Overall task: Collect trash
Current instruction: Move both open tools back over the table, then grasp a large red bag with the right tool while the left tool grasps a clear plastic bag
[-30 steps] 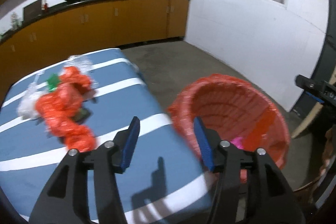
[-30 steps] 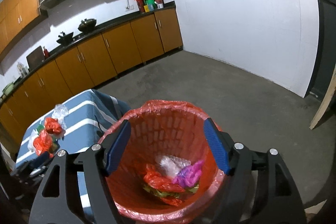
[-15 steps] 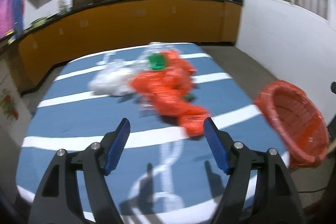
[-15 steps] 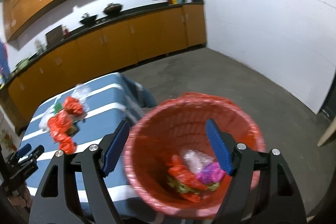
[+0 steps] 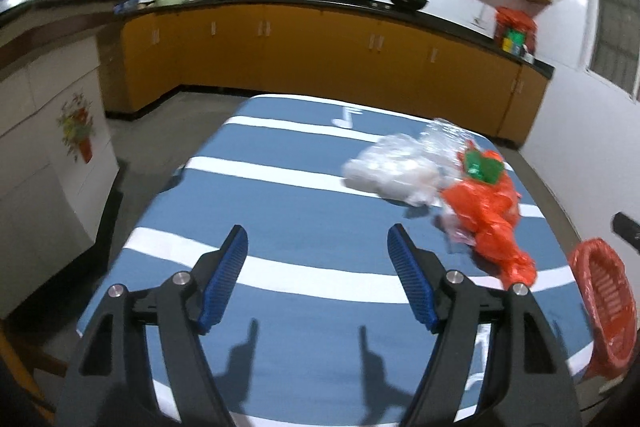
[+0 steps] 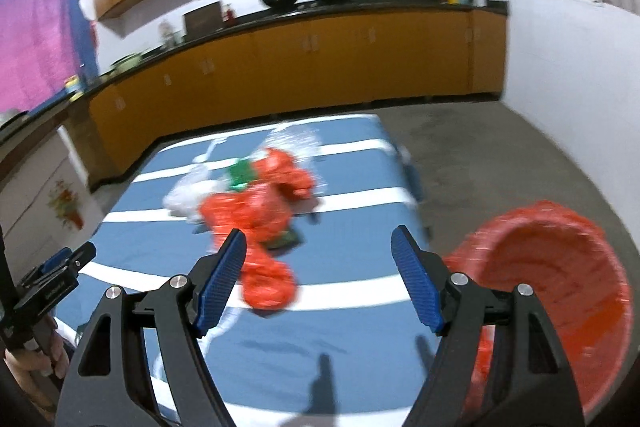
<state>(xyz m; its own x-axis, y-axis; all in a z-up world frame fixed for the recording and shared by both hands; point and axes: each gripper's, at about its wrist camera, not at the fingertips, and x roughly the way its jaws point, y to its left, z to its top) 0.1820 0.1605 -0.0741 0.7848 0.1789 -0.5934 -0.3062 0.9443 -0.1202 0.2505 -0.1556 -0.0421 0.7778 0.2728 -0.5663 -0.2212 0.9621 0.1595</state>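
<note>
table (image 5: pixel 280 215) | blue-white striped cloth | on it: trash pile (image 5: pixel 484 211)

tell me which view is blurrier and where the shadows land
Right wrist view: heavier motion blur, smearing the orange bags and red basket. Left wrist view: sharper, mild blur on the white bag; crisp finger shadows fall on the striped tablecloth below the open left gripper. Both views bow straight lines.

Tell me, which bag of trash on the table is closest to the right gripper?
The orange bag, crumpled just beyond the right gripper. The white bag and clear plastic lie farther back on the striped table.
</note>
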